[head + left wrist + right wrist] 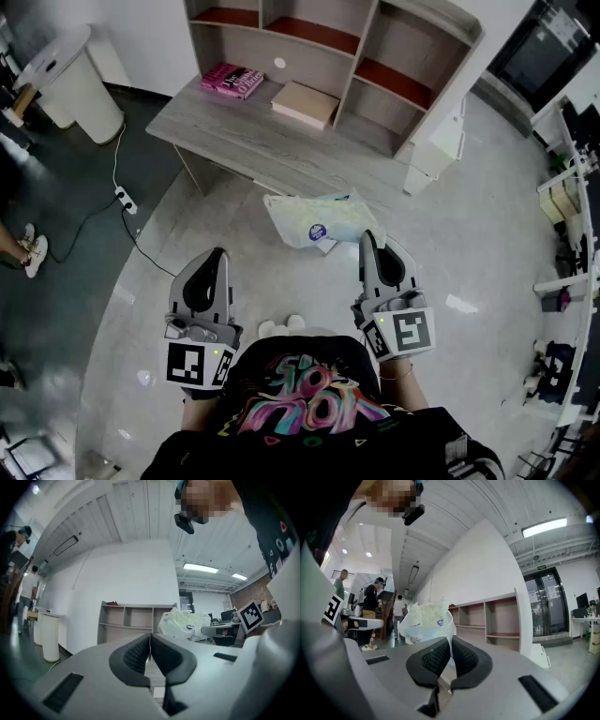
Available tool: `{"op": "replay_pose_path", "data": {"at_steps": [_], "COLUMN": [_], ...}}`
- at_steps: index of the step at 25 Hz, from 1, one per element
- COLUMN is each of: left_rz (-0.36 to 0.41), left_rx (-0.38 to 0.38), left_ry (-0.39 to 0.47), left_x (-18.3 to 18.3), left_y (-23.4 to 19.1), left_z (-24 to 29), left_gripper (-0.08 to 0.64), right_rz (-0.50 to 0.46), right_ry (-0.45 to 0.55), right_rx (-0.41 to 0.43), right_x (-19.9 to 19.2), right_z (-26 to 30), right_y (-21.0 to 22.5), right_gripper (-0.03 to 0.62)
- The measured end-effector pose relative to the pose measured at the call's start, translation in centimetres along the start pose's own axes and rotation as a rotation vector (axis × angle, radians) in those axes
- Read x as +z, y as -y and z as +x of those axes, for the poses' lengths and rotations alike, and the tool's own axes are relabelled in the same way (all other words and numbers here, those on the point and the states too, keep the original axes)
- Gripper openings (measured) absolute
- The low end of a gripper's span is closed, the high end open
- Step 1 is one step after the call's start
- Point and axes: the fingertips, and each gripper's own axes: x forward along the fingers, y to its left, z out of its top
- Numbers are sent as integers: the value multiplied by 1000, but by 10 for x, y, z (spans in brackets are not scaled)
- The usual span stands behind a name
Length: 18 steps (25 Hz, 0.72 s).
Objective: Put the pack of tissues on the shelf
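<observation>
The pack of tissues (pixel 314 220), a soft white plastic bag with a blue round label, hangs in the air in front of me, above the floor. My right gripper (pixel 368 240) is shut on its plastic edge; in the right gripper view the film runs down between the closed pads (pixel 440 656) and the pack (pixel 423 618) rises above them. My left gripper (pixel 218 255) is shut with nothing in it, held to the left of the pack (pixel 185 620). The wooden shelf (pixel 375 56) with open compartments stands ahead on a grey desk (pixel 253 141).
Pink books (pixel 232 80) and a flat tan box (pixel 305 101) lie on the desk before the shelf. A white bin (pixel 70 84) stands far left, with a power strip (pixel 125 199) and cable on the floor. A white unit (pixel 436 141) stands right of the desk. People stand behind.
</observation>
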Motion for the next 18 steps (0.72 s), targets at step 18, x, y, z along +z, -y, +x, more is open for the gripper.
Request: {"op": "replay_pose_path", "data": {"at_steps": [18], "left_rz": [26], "left_rx": [86], "left_ry": [-16], "left_x": [-17], "left_y": [12], "left_z": [13], "left_gripper": [25], "right_rz": [6], "right_ry": [41], "right_rx": [142], "right_x": [-14], "right_z": [22], "right_y": [7], "right_gripper": [17]}}
